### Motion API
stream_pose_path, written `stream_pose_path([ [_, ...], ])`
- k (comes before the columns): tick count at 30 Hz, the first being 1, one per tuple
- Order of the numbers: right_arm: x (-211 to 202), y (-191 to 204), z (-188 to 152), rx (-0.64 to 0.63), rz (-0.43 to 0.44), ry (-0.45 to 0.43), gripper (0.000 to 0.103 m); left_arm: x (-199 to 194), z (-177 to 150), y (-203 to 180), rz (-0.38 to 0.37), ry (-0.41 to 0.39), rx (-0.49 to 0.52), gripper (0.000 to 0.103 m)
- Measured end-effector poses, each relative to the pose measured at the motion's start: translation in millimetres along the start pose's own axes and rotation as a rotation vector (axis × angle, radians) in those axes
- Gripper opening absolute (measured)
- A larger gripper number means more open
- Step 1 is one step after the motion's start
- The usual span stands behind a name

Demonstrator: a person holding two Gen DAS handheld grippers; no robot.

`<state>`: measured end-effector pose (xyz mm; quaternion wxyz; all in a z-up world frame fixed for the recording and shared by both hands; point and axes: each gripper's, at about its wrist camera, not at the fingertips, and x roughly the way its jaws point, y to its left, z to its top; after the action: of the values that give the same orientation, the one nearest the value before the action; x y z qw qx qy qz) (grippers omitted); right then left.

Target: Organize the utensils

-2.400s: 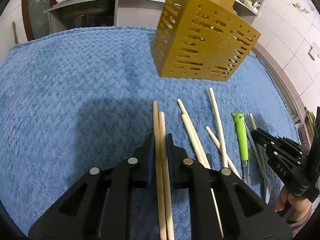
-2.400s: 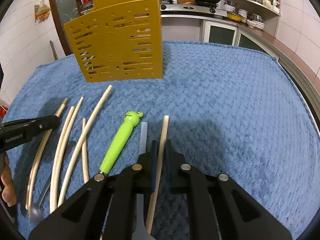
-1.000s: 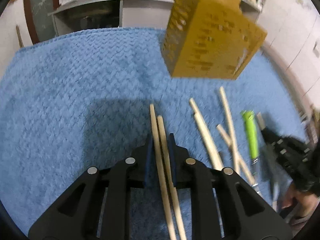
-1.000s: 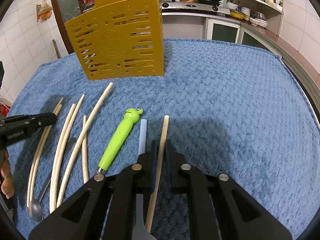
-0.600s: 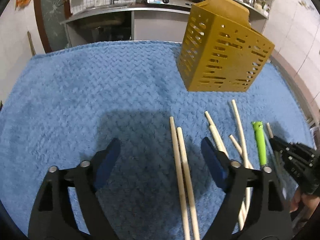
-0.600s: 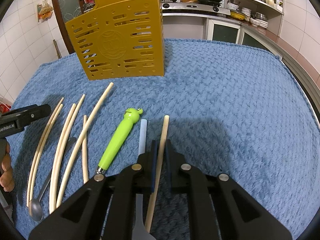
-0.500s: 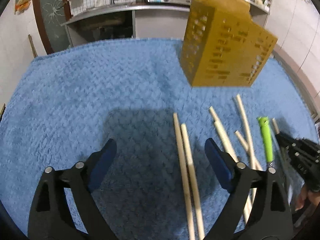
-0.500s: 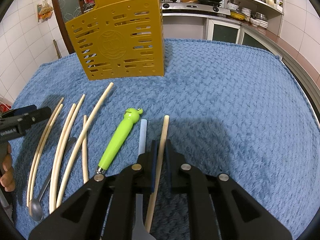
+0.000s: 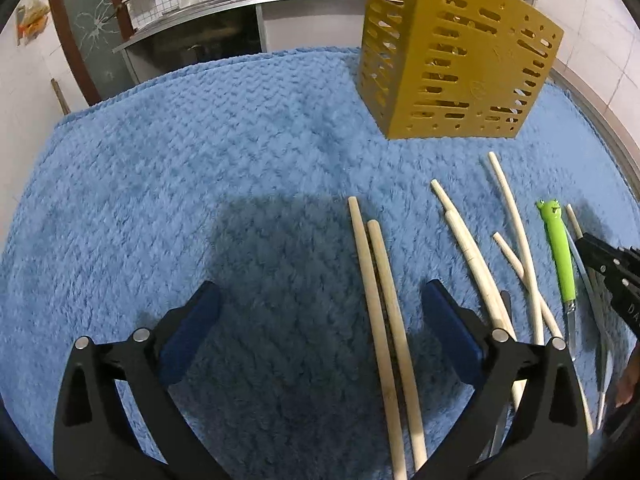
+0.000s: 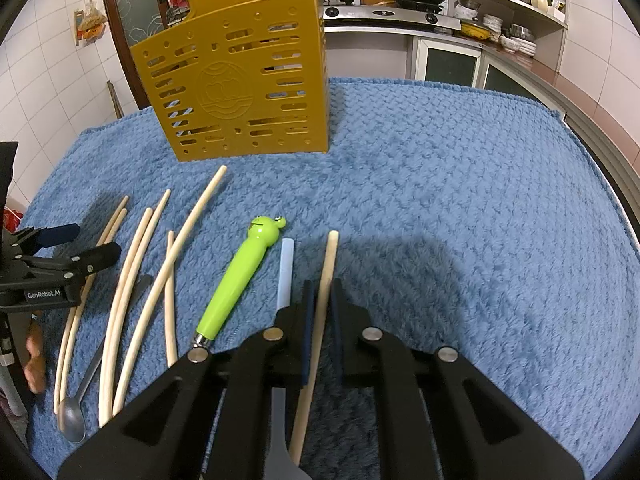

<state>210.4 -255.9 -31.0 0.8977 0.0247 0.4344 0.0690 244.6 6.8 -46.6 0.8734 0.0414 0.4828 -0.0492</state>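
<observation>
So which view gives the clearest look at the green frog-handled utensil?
The right wrist view: the green frog-handled utensil lies near centre, its whole handle and frog face visible on the blue towel. The left wrist view shows it small at the right edge, beside the right hand-held gripper.

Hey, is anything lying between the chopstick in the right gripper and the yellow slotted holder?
Nothing visible does. The right gripper is shut on one pale wooden chopstick; only bare blue towel lies between its tip and the yellow slotted utensil holder, which stands farther back to the left.

Both cameras sit on the hand tools, look down close, and share the yellow basket (image 9: 456, 52) (image 10: 240, 76) and sticks.
</observation>
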Motion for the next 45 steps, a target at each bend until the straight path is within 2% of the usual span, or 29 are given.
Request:
stream_pose_path([
  [26, 0.4, 1.2, -3.0, -0.013, 0.003, -0.033, 0.010, 2.1, -5.7, -4.0, 0.018, -0.043, 0.006, 0.099],
  [31, -0.3, -4.3, -4.2, 0.008, 0.037, -0.035, 0.012, 0.5, -7.1, -4.4, 0.020, -0.047, 0.004, 0.099],
  [32, -0.1, -5.5, -4.3, 0.015, 0.077, -0.036, 0.021, 0.1, -7.6, -4.5, 0.021, -0.049, 0.004, 0.099],
  [33, -0.3, -6.6, -4.5, 0.013, 0.115, -0.037, 0.036, 0.0, -7.4, -4.5, 0.022, -0.046, 0.004, 0.099],
  [34, 0.1, -4.8, -4.4, 0.002, 0.168, -0.037, 0.047, -0.3, -7.1, -4.8, 0.021, -0.042, 0.007, 0.099],
  [35, 0.4, -1.2, -4.6, -0.015, 0.193, -0.035, 0.067, -0.8, -7.0, -5.5, 0.020, -0.044, 0.014, 0.099],
  [37, 0.3, 7.9, -5.0, -0.044, 0.117, -0.037, 0.070, -1.4, -6.2, -4.5, 0.015, -0.042, 0.015, 0.099],
  [42, -7.3, 8.2, -2.1, -0.039, 0.039, -0.077, 0.070, -10.8, 0.2, 5.9, 0.024, -0.065, -0.033, 0.097],
  [44, -11.6, 2.6, 0.3, -0.021, 0.003, -0.094, 0.069, -13.3, 2.4, 10.0, 0.007, -0.067, -0.046, 0.093],
  [45, -12.9, -0.6, 1.2, -0.007, -0.009, -0.096, 0.068, -14.5, 3.3, 12.2, -0.003, -0.066, -0.057, 0.088],
])
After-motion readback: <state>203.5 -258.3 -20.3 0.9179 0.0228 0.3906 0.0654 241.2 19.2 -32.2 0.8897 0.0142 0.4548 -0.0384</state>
